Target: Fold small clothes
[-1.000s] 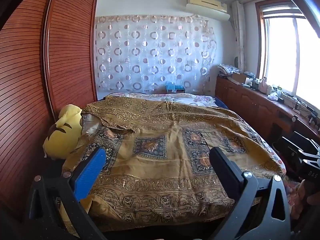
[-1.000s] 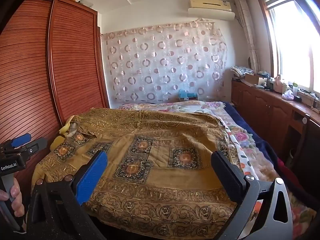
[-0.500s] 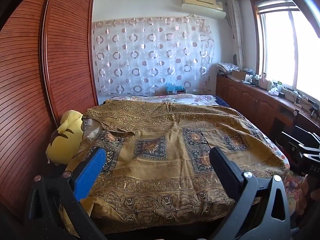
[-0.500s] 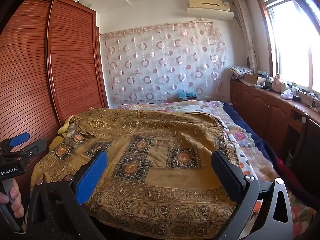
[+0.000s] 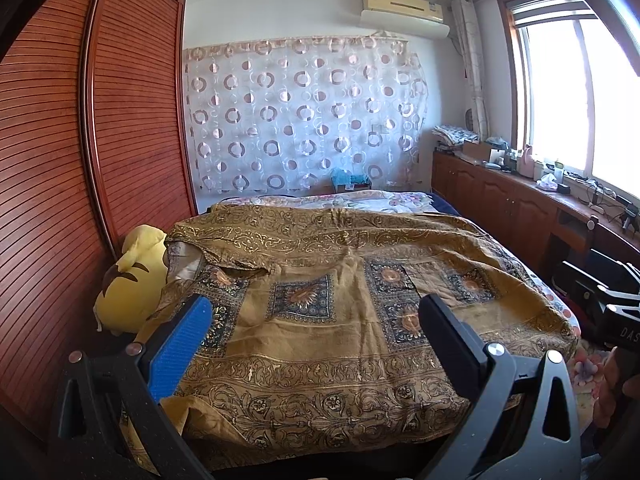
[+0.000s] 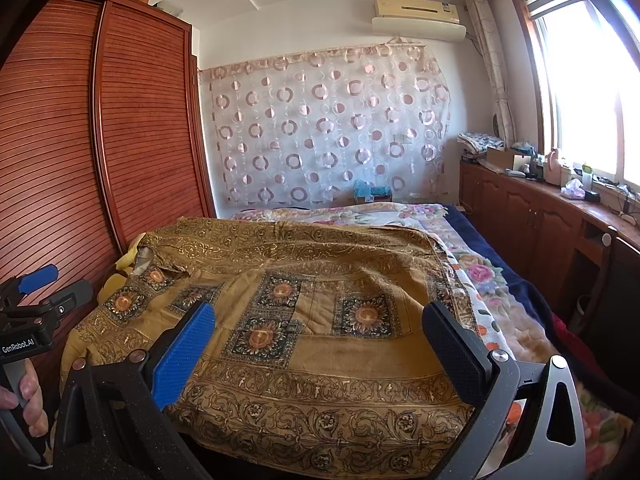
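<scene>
— What do you see at your left, past the bed point(image 5: 408, 200)?
— A slatted wooden wardrobe point(image 5: 132, 120), a yellow plush toy point(image 5: 132, 280) against it.
— And ahead of you?
— A circle-patterned curtain point(image 6: 328, 136), an air conditioner point(image 6: 418, 14) above, low cabinets point(image 6: 528, 216) under the window point(image 6: 592, 92).

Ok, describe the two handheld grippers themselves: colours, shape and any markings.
The left gripper and the right gripper look alike: a black, matte frame with triangular cut-outs and silver bolt heads, carrying two flat fingers. One finger has a bright blue textured pad, the other a dark one. Seen from the right wrist camera, the left gripper's body bears white "GenRobot.AI" lettering above a grey handle.
</scene>
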Tool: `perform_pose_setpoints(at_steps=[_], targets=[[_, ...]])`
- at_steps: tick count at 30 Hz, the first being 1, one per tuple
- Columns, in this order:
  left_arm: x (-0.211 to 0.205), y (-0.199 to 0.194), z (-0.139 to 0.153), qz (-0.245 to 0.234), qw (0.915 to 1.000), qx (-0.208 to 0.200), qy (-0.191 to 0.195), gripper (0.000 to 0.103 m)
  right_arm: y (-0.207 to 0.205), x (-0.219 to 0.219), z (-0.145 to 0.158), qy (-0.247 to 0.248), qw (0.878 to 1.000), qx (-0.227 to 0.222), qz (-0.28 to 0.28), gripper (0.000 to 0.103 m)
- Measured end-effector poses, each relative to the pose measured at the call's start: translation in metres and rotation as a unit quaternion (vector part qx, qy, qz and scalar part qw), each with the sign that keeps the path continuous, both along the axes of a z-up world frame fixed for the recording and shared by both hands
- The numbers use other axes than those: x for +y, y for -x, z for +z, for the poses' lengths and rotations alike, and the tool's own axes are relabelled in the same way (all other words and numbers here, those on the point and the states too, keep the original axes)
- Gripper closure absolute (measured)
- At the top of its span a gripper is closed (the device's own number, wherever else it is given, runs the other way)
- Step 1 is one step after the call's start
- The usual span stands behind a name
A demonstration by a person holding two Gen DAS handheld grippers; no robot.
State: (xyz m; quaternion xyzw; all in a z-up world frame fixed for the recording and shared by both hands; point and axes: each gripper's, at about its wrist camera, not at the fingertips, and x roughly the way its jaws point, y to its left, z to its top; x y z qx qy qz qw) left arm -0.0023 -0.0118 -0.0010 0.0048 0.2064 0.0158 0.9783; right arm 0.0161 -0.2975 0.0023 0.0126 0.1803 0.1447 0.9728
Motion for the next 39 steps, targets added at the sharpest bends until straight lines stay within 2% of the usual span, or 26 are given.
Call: perform_pose_setpoints(at_steps=[39], targets=[[-0.0055, 0.0012, 0.0036, -0.001, 0.9999, -0.013, -0.005, 0.000, 0.0030, 0.0004, 0.0007, -0.003, 1.000, -0.004, 0.004, 0.000]])
